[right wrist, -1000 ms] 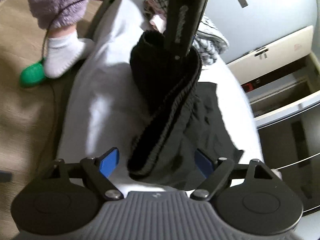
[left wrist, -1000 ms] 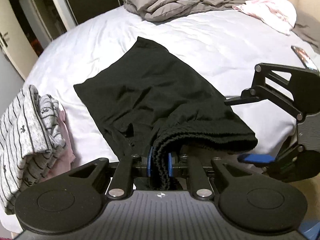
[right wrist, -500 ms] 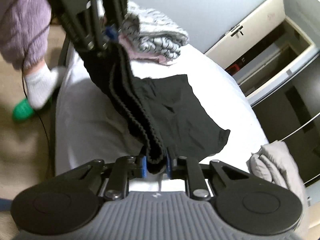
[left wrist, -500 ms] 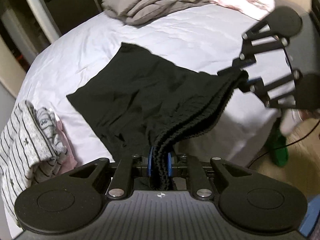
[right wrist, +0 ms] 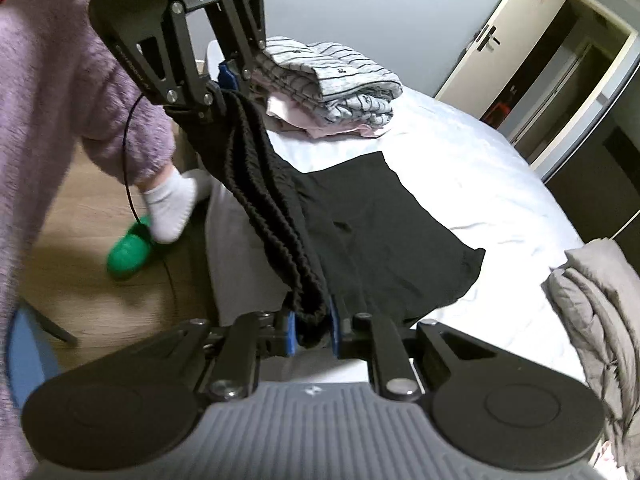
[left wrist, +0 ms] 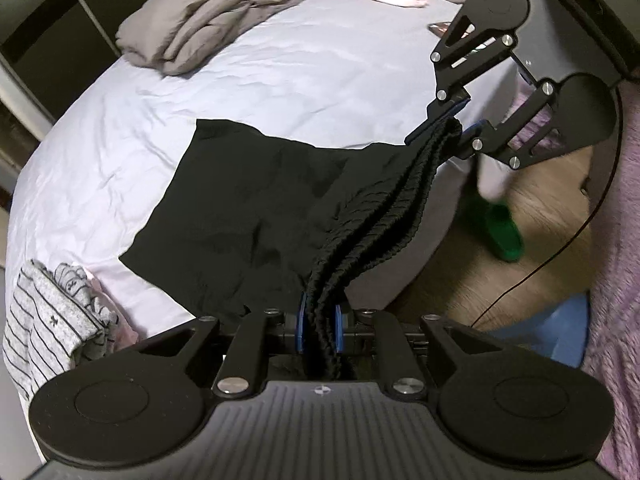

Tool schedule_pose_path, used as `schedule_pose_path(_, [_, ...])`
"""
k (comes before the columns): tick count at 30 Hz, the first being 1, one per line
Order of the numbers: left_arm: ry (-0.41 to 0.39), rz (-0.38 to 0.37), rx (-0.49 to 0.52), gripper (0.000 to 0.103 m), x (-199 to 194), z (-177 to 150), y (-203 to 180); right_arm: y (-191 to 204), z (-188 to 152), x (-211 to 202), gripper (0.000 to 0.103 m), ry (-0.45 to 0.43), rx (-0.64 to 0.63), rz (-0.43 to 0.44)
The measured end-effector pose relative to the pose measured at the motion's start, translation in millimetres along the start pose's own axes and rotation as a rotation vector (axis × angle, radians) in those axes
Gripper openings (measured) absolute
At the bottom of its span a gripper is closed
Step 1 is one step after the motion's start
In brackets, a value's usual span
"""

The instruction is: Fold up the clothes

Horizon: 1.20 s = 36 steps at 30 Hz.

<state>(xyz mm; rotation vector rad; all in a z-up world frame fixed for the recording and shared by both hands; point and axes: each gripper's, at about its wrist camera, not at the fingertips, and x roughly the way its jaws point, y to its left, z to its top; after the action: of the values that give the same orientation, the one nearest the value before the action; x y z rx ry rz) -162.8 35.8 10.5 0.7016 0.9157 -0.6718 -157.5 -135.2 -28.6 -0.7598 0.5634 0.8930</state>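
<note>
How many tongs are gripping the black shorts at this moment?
2. The left tongs clamp one end of the black shorts' ribbed waistband; the right tongs clamp the other end, off the bed's edge. Nothing seems hidden.

From the left wrist camera we look along our left gripper (left wrist: pixel 319 327) across the bed (left wrist: pixel 280 72), toward the grey duvet (left wrist: pixel 208 28) at upper left of frame, with our right gripper (left wrist: pixel 454 130) at upper right. From the right wrist camera we face back along that gripper toward the left one (right wrist: pixel 224 88) at upper left. Both sit close above the black shorts (right wrist: pixel 384 236), which both views share, along with the striped pile (right wrist: pixel 332 76).
</note>
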Motion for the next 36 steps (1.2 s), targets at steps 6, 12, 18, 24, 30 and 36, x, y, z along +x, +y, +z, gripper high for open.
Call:
schedule_pose_path(6, [0.005,0.019,0.039,0.011,5.1,14.7,23.9,-22.3,12.7,-6.0,0.018,0.011,0.075,0.021])
schedule_pose_path(12, [-0.026,0.052,0.04,0.012,16.9,39.2,72.0,-78.6,37.8,16.7,0.018,0.012,0.143,0.006])
schedule_pose_path(18, [-0.04,0.047,0.008,0.012,48.5,56.1,124.7,-138.8,54.9,57.1,0.018,0.022,0.257,0.026])
schedule_pose_path(24, [0.001,-0.009,-0.008,0.012,102.3,59.7,166.7,-192.1,62.2,114.0,0.018,0.083,0.359,0.071])
schedule_pose_path(30, [0.041,-0.065,-0.023,0.012,156.1,63.2,208.7,-232.3,53.8,182.2,0.018,0.167,0.483,0.158])
schedule_pose_path(36, [0.075,-0.107,-0.045,0.019,205.0,65.5,245.9,-249.4,41.7,230.5,0.018,0.217,0.539,0.184])
